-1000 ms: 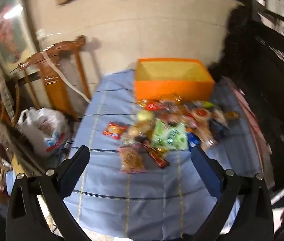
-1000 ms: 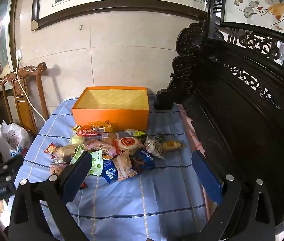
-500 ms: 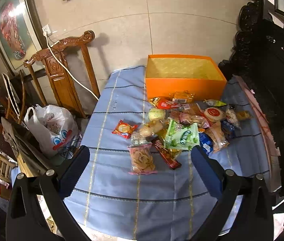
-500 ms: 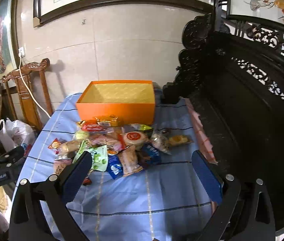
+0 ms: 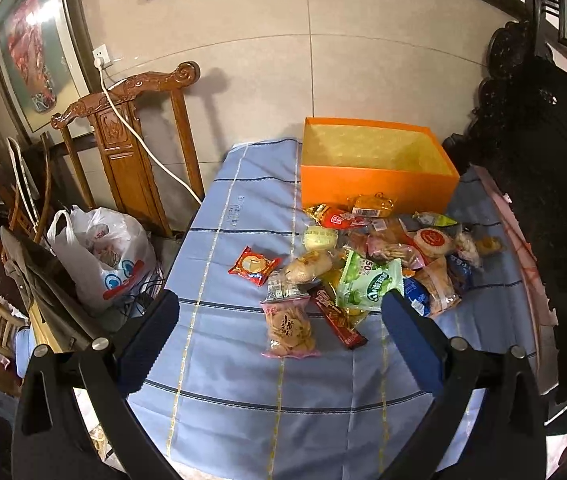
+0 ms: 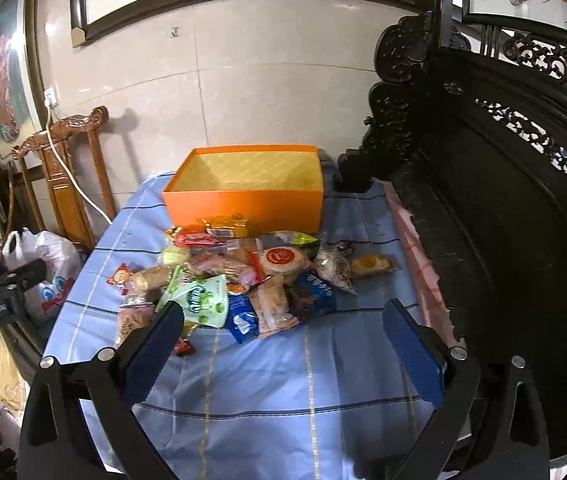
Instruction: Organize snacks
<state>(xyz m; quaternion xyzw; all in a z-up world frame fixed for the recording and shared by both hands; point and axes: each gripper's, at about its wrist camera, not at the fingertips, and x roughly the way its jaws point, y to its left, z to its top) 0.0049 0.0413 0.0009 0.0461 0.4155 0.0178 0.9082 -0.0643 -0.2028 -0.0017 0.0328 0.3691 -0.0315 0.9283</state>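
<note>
Left gripper (image 5: 279, 334): jaws spread wide, nothing between them, held above the near part of the blue striped cloth (image 5: 243, 392). Right gripper (image 6: 283, 334): jaws likewise spread, empty, over the same cloth's near edge.

Snack pile (image 5: 367, 256) sits mid-frame in left wrist view, on the cloth, just in front of the orange box (image 5: 375, 184). Box open-topped, yellow lining, no packets seen inside; upper centre of frame in both views.

Items noted in pile: green bag (image 5: 367, 284) centre, touching neighbours; clear bag of crackers (image 5: 289, 328) at the pile's near edge, closest to left gripper; dark red bar (image 5: 339, 318) just beside it; small red packet (image 5: 253, 266) lying apart at the pile's left; round red-label cake (image 5: 433, 240) on the right; yellow packet (image 5: 371, 204) against box front wall.

Surroundings: wooden chair (image 5: 123, 136) upper left, white cable draped over it; plastic bag (image 5: 99, 256) on floor at left; dark carved furniture (image 6: 503, 184) along right side.
</note>
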